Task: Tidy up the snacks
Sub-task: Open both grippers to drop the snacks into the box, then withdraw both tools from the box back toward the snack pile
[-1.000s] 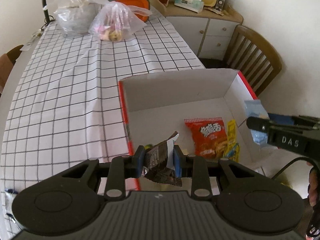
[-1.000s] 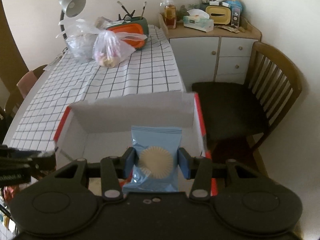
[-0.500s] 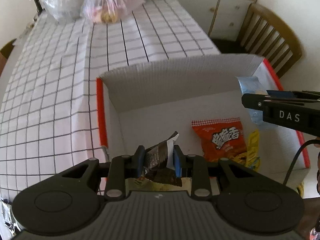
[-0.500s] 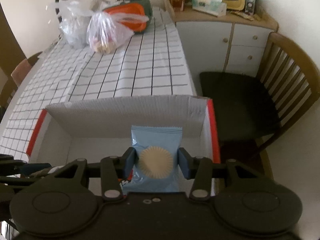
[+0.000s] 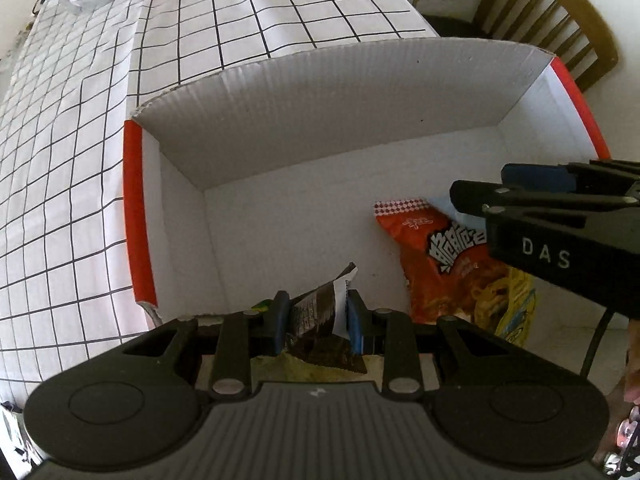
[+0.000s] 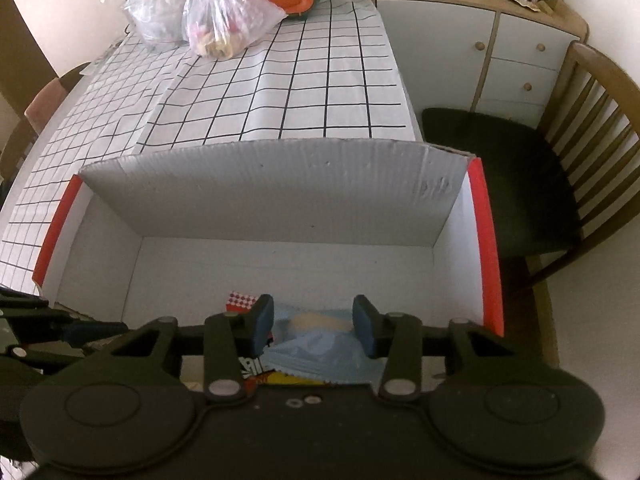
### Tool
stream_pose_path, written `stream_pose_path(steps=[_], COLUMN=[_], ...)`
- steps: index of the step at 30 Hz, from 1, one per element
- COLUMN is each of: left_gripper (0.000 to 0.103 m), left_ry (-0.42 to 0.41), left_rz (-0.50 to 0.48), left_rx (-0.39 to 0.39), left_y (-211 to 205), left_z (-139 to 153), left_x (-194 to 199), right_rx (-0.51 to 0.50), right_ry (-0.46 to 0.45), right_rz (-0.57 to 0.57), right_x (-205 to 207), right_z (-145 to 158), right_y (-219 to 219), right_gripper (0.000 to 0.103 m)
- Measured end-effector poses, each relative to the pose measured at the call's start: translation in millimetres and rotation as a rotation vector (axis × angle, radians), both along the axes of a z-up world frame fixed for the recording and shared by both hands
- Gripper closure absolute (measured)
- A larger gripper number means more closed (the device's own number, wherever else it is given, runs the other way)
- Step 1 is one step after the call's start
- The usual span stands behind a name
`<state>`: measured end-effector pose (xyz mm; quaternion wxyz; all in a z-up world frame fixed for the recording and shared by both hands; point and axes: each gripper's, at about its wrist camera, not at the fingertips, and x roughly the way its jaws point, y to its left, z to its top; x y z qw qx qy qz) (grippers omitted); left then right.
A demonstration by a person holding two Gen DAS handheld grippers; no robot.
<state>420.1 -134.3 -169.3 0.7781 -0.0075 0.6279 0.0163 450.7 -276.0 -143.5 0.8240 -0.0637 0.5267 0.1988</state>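
White box [image 6: 256, 204] (red-edged), black-gridded white tablecloth [image 6: 304, 80], orange packet [image 5: 440, 256].

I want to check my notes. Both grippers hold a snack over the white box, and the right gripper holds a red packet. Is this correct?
Not quite: the right gripper holds a light blue packet, as the right wrist view shows. The red packet lies in the white box. The left gripper holds a dark wrapper.

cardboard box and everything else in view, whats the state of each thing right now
cardboard box: open, flaps up, on the table
dark wrapper: crumpled, clamped in the left gripper
light blue packet: pinched in the right gripper, over the box
red snack bag: lying flat in the box
yellow packet: lying in the box beside the red one
plastic bag: knotted, on the table
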Motion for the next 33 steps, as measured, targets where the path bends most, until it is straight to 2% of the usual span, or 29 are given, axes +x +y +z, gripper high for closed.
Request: stream_pose_path(steps=[4,8,15,21,33], left_gripper=[0.073,0.06,0.052,0.051,0.048], left_ry=[-0.004,-0.027,-0.095,-0.165,-0.275], left_rz=[0.002,0.009,0.011,0.004,-0.004], left_rx=[-0.007,-0.019,-0.05,-0.059,-0.072], left_y=[1.4,3.4,8.0,10.3,28.5], left_z=[0.2,6.5,28.1,52.5,88.4], left_x=[0.2,-2.6,-16.9,-39.4,-83.0], right_rx=[0.017,0.034,0.073,0.089,0.123], right_ry=[-0.003,-0.021,-0.049,-0.086,-0.156], right_rz=[0.007,0.008,0.009,-0.004,-0.009], right_x=[-2.9,-9.0,-27.8,-46.9,-86.2], right_z=[4.1,13.5,35.0,52.3,83.1], right_y=[-1.7,-3.4,-7.7,-9.5,-5.1], right_gripper=[0.053,0.045,0.038,0.027,0.018])
